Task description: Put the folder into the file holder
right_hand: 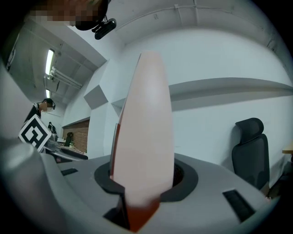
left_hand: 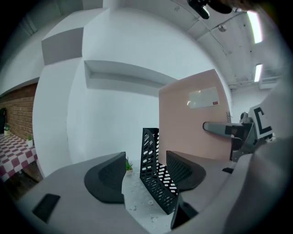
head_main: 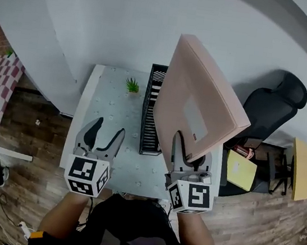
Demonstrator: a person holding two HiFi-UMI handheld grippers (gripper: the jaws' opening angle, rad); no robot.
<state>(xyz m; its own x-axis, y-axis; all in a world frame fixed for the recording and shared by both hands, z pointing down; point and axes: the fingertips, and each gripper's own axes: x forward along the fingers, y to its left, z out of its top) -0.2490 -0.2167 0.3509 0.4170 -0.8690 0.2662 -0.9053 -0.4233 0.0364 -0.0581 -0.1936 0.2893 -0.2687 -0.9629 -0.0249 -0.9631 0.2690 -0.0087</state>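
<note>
The right gripper pinches the pink folder at its lower corner, fingers pressed on both faces. The folder stands on edge, tilted, in the air over the right part of the tabletop. It partly covers the black mesh file holder in the head view. The left gripper is empty, fingers spread, and its own view shows the holder beyond the gap.

Step in hand, as judged: bring the folder to the holder's open top.
1. Square the folder's lower edge with the holder's long axis before lowering.
2. Lower edge-first and slowly, because a grip at 1 corner lets a tall folder swing.
3. Keep the left gripper ready to steady the holder, which looks light.

The tabletop is pale and speckled, set against a white wall, with a small green plant near its far end. A black office chair stands to the right on wood flooring. The holder probably has free space, but the folder hides most of it.
</note>
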